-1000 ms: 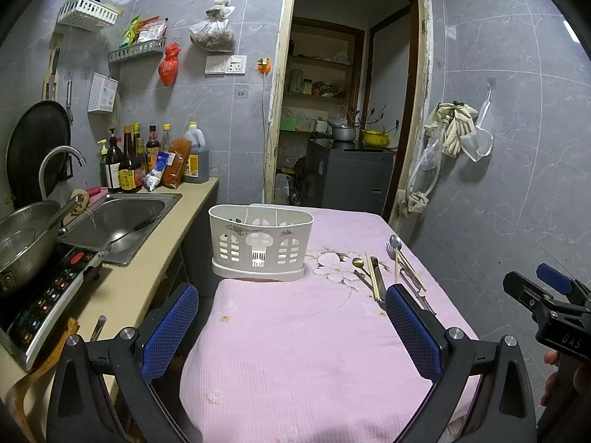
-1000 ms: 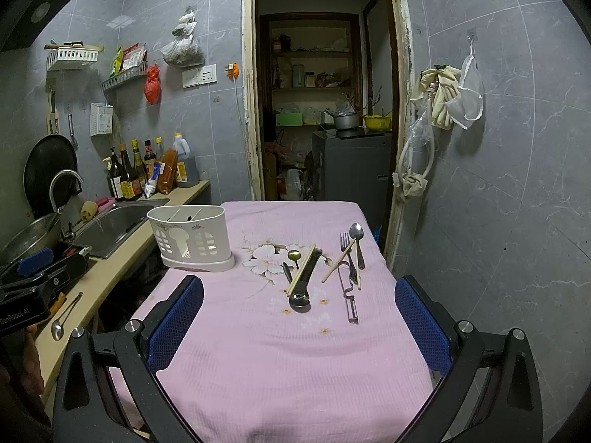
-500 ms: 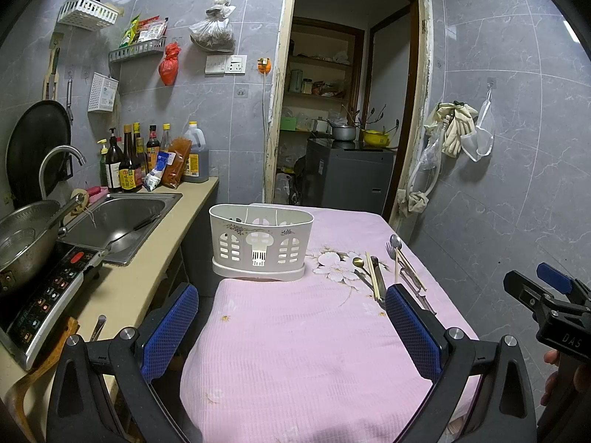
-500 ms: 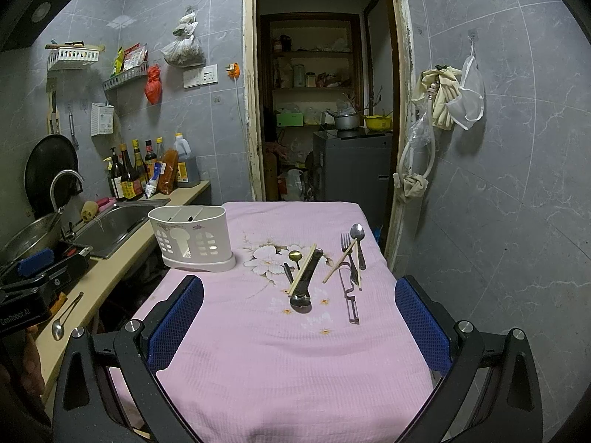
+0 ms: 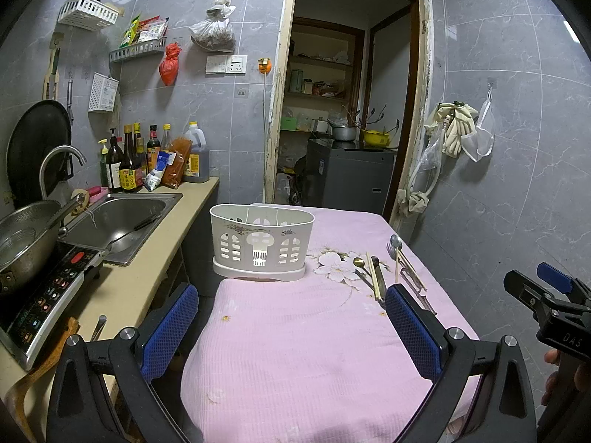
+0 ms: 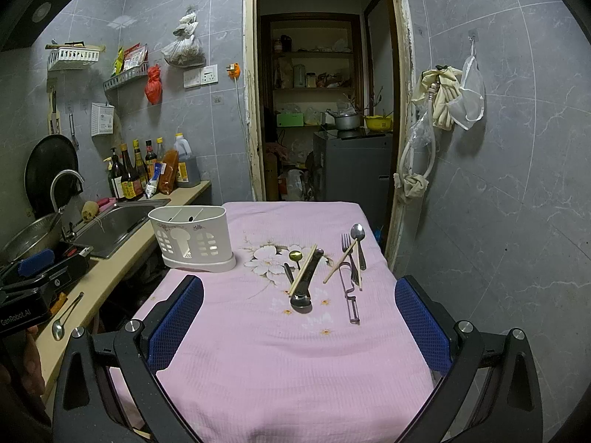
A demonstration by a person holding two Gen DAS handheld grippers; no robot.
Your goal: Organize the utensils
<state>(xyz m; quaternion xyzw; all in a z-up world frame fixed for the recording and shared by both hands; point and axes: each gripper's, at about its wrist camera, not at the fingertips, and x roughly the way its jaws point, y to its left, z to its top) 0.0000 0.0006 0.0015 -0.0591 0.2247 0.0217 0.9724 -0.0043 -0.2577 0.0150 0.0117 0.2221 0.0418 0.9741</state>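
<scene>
Nothing has shifted vs the earlier frames: both grippers hang above the near edge of the pink cloth [image 6: 295, 369], jaws wide apart, holding nothing. Right gripper [image 6: 299, 317] faces the utensil cluster [image 6: 325, 269] at centre of its frame; long axes run roughly away from the camera, slightly fanned. Left gripper [image 5: 291, 321] sees those utensils at right-centre, w/ the white caddy [image 5: 261, 243] straight ahead. Right hand looks nearer the utensils, so prob. it picks first.

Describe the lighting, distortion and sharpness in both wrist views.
Left wrist: dim bluish light, fisheye bends the doorframe, dark vignette corners; holder sharp, left gripper close and large. Right wrist: same dimness, a pale glare patch on the wall tile; utensils sharp, soft shadows.
</scene>
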